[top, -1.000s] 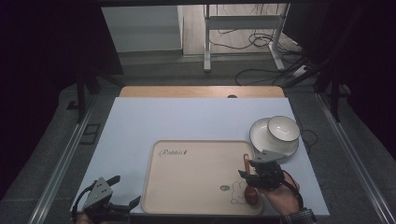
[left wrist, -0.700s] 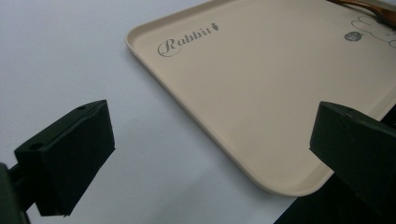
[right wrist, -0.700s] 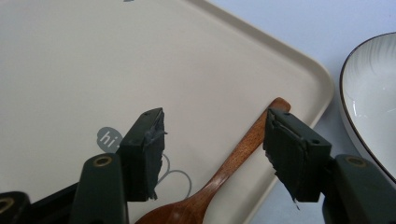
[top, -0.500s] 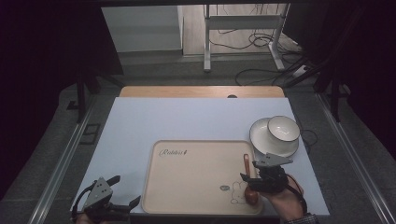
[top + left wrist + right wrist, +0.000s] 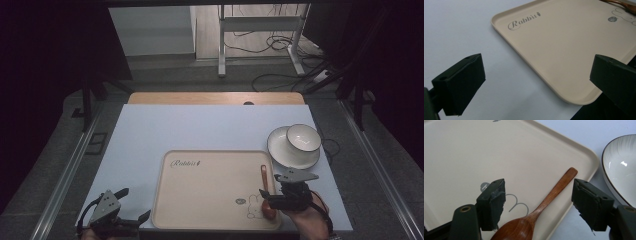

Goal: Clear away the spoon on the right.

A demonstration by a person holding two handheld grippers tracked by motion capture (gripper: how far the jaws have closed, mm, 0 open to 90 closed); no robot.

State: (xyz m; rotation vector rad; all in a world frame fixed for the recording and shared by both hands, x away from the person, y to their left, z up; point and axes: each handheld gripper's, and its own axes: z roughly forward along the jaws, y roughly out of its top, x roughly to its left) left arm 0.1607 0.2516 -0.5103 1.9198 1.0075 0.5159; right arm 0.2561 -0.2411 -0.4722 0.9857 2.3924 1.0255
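- Resting along the right side of the beige tray [image 5: 210, 195], the wooden spoon [image 5: 265, 192] lay flat with its bowl toward you and its handle pointing at the far rim.
- Your right gripper [image 5: 280, 197] sat over the spoon's bowl end; its jaws had just been opening and stood released on either side of the spoon without pressing it, as the right gripper view made plain [image 5: 541, 207].
- Judging from that, the spoon looked already delivered to the tray, and you were letting it go.
- What seemed left: the white bowl [image 5: 303, 137], standing on the white plate [image 5: 292, 155] on the counter [image 5: 200, 130] just beyond the tray's right corner, had not yet been touched.
- Your left gripper [image 5: 117, 215] waited near the tray's near-left corner, jaws spread wide and grasping nothing, with bare counter and the tray's edge between them in the left gripper view [image 5: 534, 75].
- Script on the tray read "Rabbit" [image 5: 524, 21], with a small carrot mark after it.
- A line-drawn rabbit and a small round grey badge [image 5: 240, 201] sat near the spoon; the badge's lettering was too small to read.
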